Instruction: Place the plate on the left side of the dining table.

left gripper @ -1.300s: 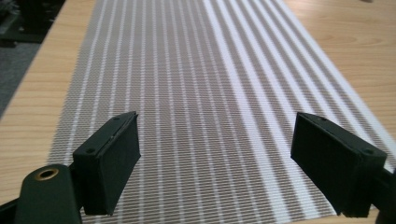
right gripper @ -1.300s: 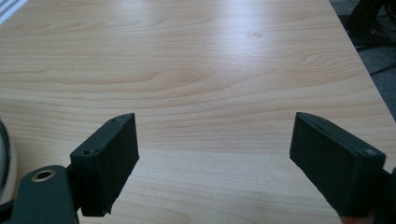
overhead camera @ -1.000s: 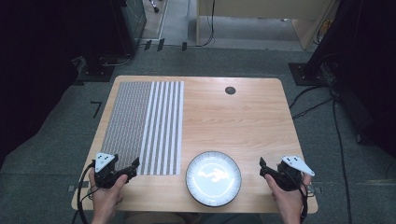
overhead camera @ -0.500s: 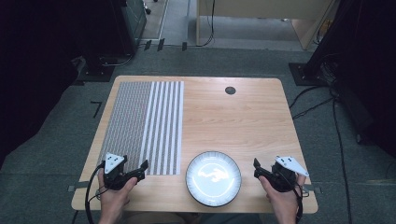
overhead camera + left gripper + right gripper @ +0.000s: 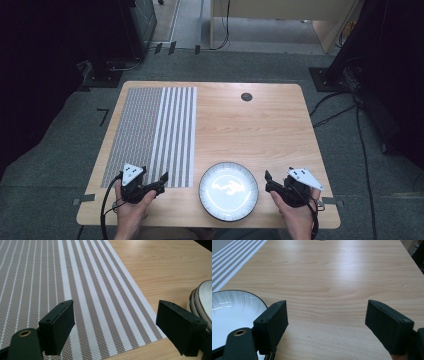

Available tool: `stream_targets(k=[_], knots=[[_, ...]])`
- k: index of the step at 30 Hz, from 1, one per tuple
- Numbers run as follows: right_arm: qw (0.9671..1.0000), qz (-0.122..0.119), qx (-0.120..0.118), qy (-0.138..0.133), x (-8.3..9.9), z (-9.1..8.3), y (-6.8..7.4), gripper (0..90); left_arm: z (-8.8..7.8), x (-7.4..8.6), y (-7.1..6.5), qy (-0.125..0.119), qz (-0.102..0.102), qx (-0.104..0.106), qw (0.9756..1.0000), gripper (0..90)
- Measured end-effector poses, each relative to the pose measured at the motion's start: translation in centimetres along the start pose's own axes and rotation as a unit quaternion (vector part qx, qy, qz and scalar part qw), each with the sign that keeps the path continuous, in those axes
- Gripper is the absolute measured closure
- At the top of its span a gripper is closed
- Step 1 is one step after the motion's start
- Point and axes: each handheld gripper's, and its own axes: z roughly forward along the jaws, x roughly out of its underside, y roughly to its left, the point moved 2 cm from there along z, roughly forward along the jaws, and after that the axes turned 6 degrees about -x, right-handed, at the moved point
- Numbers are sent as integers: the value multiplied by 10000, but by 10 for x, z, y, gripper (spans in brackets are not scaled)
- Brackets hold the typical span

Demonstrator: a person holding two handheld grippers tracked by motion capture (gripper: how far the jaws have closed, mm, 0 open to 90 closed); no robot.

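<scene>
Presently listed: desk (image 5: 240,125); striped placemat (image 5: 155,130), left half; white plate (image 5: 228,191), near front edge between both tools. Left hand-held gripper (image 5: 161,181) and right hand-held gripper (image 5: 268,179): jaws wide, empty. Step judged: approach. Next: close on the plate's rim.

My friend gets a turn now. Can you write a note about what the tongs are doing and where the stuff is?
Left tongs: open, holding nothing, over the near right corner of the striped placemat.
Right tongs: open, holding nothing, over bare wood just right of the plate.
The plate sits on the table at the near edge, between the two tongs, beside the placemat and not on it.
Done: nothing gripped or placed yet.
Left: probably grip the plate and set it on the placemat; that is a guess from how things lie.
</scene>
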Motion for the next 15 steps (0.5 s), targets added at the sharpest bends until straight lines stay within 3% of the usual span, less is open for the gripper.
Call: stream_targets(k=[7,12,15], knots=[[10000,28,-46,-37,0,-1,7,185,1,0,-18,-13,146,121,9998,153],[9999,39,-110,-29,0,0,10,188,1,1,-26,27,143,193,9997,153],[9998,25,-181,-45,-1,1,15,193,6,0,-37,88,215,296,9993,153]])
